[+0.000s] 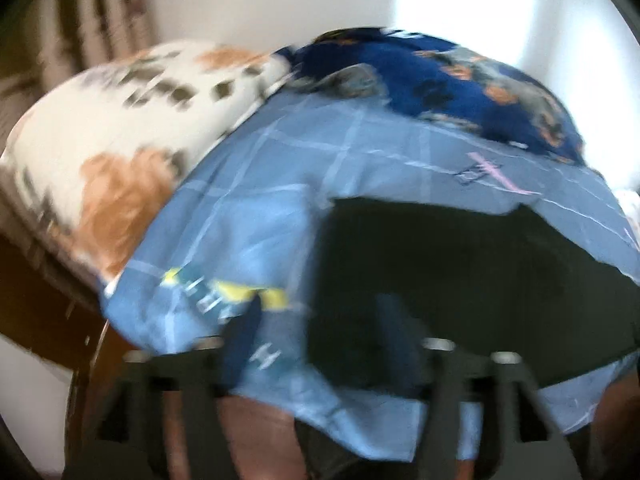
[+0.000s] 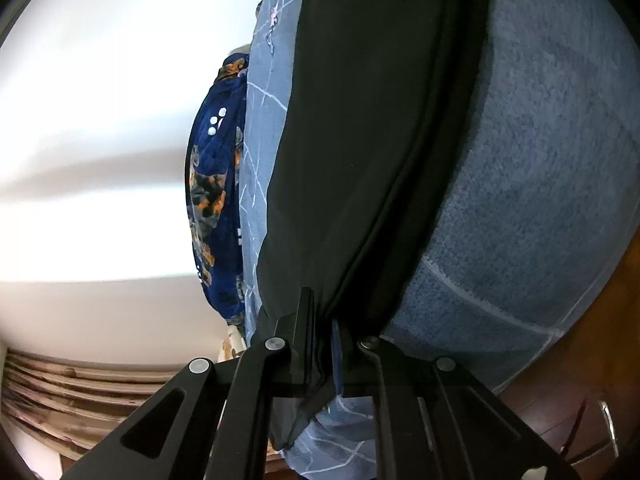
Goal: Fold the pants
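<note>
Right wrist view shows the black pants (image 2: 360,140) running from the lens up toward twelve o'clock, lying along a blue checked bedsheet (image 2: 540,160). Their cloth looks thin, soft and limp, with a long seam ridge and doubled layers, so it should be light but will sag and slide wherever it is not supported. The right gripper (image 2: 322,344) has its jaws together, clamped on a gathered edge of the pants at six o'clock. Hems, waistband and the seam line look like the best places to take hold, since a pinch in mid-panel would only bunch the fabric.

Left wrist view is blurred, but the pants (image 1: 480,272) seem to lie flat on the bed at about four o'clock. The left gripper (image 1: 316,360) has its jaws apart, apparently with nothing between them. Beyond lie a dark blue patterned blanket (image 1: 440,80) at one o'clock and a white and orange pillow (image 1: 112,140) at ten.
</note>
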### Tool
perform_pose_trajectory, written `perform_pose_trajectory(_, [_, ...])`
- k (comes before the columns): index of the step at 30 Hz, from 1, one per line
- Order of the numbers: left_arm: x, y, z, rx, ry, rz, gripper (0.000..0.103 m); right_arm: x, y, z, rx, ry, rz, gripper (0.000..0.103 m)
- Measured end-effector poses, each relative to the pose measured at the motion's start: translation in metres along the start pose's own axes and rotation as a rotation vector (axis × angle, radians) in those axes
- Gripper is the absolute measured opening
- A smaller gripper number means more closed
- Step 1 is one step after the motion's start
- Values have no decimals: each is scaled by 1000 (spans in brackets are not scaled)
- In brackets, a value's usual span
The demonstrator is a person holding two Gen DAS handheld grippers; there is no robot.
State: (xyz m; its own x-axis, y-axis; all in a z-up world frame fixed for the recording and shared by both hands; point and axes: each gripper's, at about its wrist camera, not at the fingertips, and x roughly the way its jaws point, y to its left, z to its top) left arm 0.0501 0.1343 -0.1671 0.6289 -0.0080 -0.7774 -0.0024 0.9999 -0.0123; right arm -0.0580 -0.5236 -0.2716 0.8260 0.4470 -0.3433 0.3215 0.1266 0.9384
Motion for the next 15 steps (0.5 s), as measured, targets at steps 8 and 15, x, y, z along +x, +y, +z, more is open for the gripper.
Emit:
perform_pose_trajectory(8, [66, -26, -16, 43, 151, -17, 68, -6, 10, -6, -75, -3, -120, 1])
perform_pose_trajectory(15, [72, -17, -10, 31, 162, -11, 69, -13, -10, 5, 3, 16, 12, 9])
